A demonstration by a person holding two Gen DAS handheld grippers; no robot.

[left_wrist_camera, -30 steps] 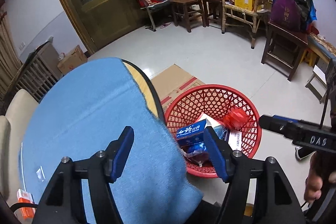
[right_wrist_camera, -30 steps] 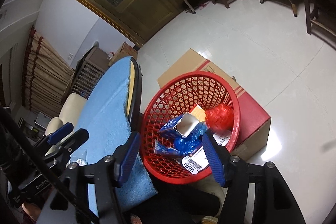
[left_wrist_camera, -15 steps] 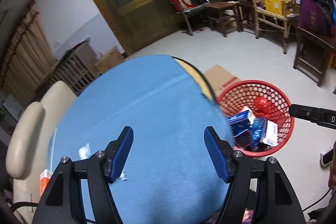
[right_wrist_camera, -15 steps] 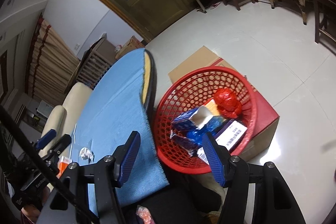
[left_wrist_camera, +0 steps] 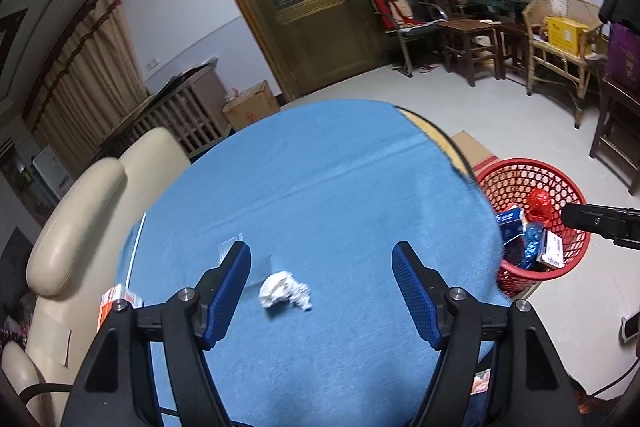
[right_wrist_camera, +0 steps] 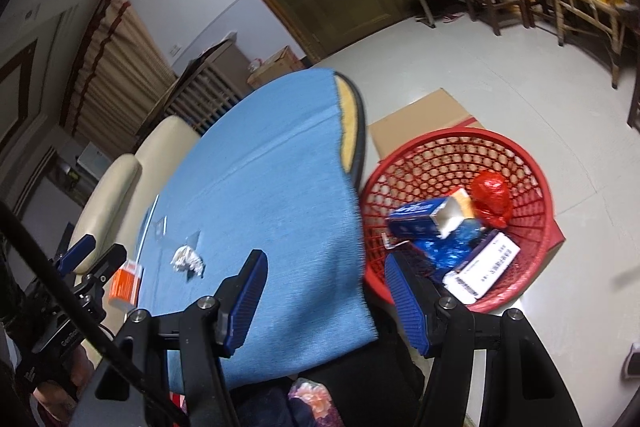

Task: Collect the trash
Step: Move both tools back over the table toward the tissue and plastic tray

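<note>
We saw a crumpled wad of white paper [left_wrist_camera: 285, 290] lying on the blue cloth [left_wrist_camera: 328, 187] of the round table. It looked creased and lumpy, greyish in its folds, with a ragged outline. In the left wrist view its longer side ran roughly left to right, the right end drooping slightly toward the camera; it had no clear front or point. It sat between the lines of the left gripper [left_wrist_camera: 322, 287] fingers but ahead of them, touching neither pad. The jaws of that gripper were opening, with nothing pressed between them. An orange carton [right_wrist_camera: 125, 283] lay near the table's edge, apart from the wad. The right gripper [right_wrist_camera: 326, 297] held its jaws wide apart and empty, above the table's rim beside the red basket [right_wrist_camera: 452, 147]. The basket stood on the floor, holding a blue box [right_wrist_camera: 420, 221], a red bag [right_wrist_camera: 490, 195] and other wrappers.
</note>
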